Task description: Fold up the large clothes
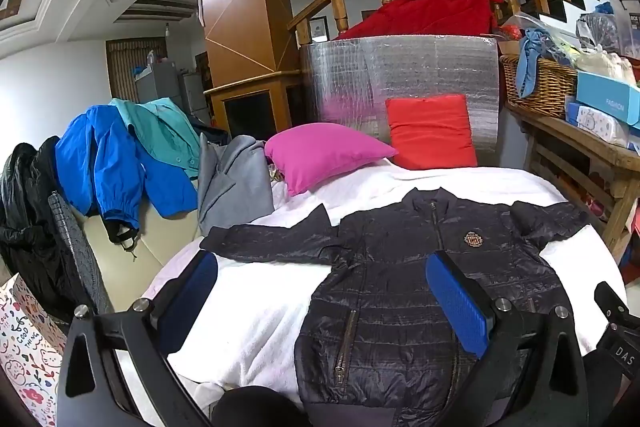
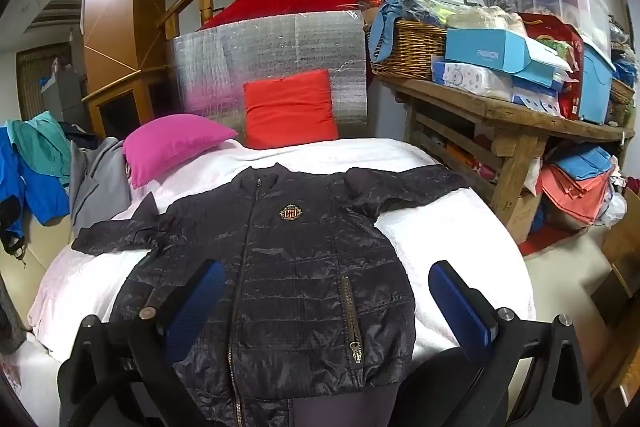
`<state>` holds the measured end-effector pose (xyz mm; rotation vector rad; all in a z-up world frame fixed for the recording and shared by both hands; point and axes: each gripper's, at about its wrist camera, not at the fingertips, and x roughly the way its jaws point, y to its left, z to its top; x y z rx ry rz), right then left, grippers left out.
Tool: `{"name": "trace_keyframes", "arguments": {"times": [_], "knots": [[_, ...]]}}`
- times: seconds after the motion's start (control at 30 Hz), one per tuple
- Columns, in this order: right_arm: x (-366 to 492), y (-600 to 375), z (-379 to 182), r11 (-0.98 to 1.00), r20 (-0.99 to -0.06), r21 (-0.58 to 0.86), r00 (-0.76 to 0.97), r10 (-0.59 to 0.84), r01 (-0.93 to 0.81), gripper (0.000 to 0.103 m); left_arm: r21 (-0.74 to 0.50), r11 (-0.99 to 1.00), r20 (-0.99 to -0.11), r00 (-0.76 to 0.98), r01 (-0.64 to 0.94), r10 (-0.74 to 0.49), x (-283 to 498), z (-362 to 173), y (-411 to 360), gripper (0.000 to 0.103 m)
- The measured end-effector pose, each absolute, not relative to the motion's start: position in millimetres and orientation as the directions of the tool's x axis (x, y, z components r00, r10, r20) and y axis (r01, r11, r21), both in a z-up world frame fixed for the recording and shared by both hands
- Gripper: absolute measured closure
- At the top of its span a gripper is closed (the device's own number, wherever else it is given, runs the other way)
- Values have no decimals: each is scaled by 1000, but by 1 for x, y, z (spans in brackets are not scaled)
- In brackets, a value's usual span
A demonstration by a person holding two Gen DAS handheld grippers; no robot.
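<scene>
A dark quilted jacket (image 1: pixel 400 267) (image 2: pixel 296 267) lies front up on the white bed cover (image 1: pixel 248 299) (image 2: pixel 440 227), zipped, sleeves spread to both sides, collar toward the pillows. My left gripper (image 1: pixel 324 291) hovers above the jacket's lower left part, jaws wide open, nothing between the blue pads (image 1: pixel 456 303). My right gripper (image 2: pixel 324 299) hangs over the jacket's hem and right pocket, also wide open and holding nothing. A black piece of the right gripper shows at the left wrist view's right edge.
A pink pillow (image 1: pixel 320 155) (image 2: pixel 172 143) and a red pillow (image 1: pixel 432 133) (image 2: pixel 288 109) lie at the head of the bed. Blue, teal, grey and black garments (image 1: pixel 120 163) pile on the left. A wooden table (image 2: pixel 500 115) loaded with boxes and a basket stands on the right.
</scene>
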<state>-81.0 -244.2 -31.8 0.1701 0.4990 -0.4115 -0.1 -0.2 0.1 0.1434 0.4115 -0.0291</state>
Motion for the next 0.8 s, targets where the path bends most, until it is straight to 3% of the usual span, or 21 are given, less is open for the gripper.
{"name": "trace_keyframes", "arguments": {"times": [0.8], "knots": [[-76,-247,-31,905,-510,62,793,-334,421,0,131,990,-396,918,49,7,5,-2,5,0]]}}
